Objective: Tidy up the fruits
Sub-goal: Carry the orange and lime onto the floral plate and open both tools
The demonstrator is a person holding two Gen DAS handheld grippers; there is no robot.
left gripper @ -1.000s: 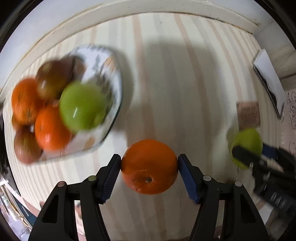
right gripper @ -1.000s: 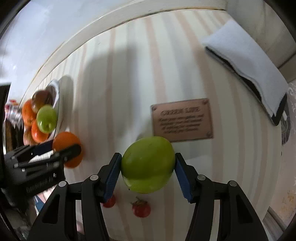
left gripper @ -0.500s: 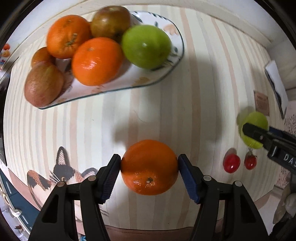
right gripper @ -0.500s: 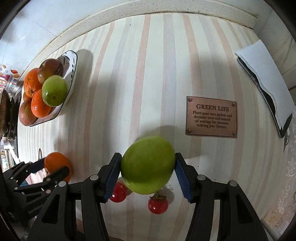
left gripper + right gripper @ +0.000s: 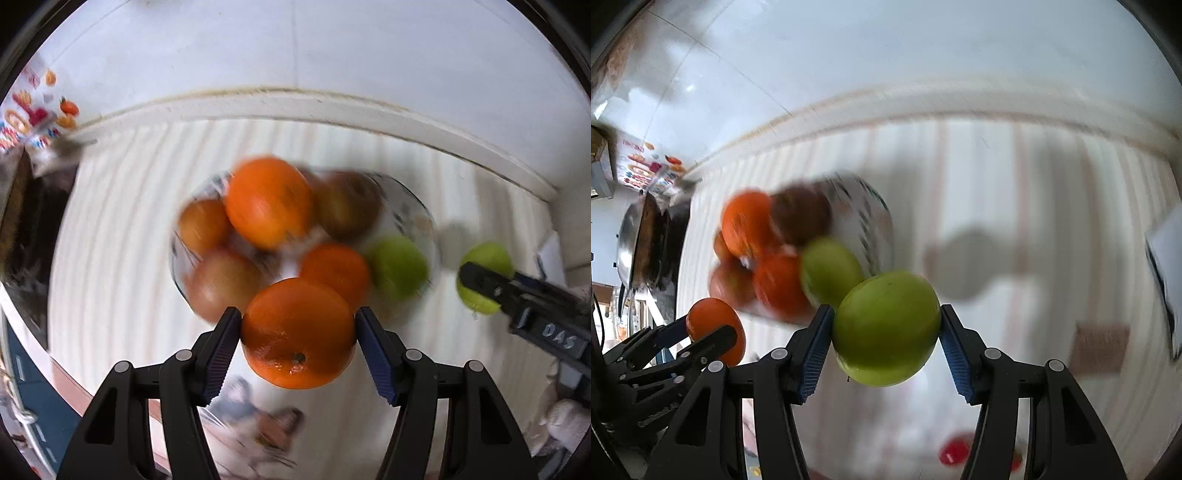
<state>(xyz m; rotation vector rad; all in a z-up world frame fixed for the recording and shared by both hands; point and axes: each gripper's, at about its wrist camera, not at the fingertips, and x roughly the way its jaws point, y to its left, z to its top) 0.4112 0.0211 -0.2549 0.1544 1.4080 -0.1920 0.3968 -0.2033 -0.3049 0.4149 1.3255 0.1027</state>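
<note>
1. Left gripper point(image 5: 297, 334): clenched on orange point(image 5: 297, 332); ribbed blue pads against both sides. Skin glossy, dimpled, round.
2. Right gripper point(image 5: 886, 330): grasping green apple point(image 5: 886, 328); smooth, waxy, slightly oblate.
3. Plate point(image 5: 417, 214), patterned ceramic w/ piled fruit, at 12 o'clock of orange; blurred.
4. Striped tablecloth point(image 5: 1015, 184) underneath.
5. Brown rectangular plaque point(image 5: 1099, 349) at 3 o'clock of apple; red tomato point(image 5: 955, 452) at 5 o'clock.

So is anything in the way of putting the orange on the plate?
Nothing stands between. The left tool holds the orange just short of the plate, but piled fruit there leaves little bare room.
</note>
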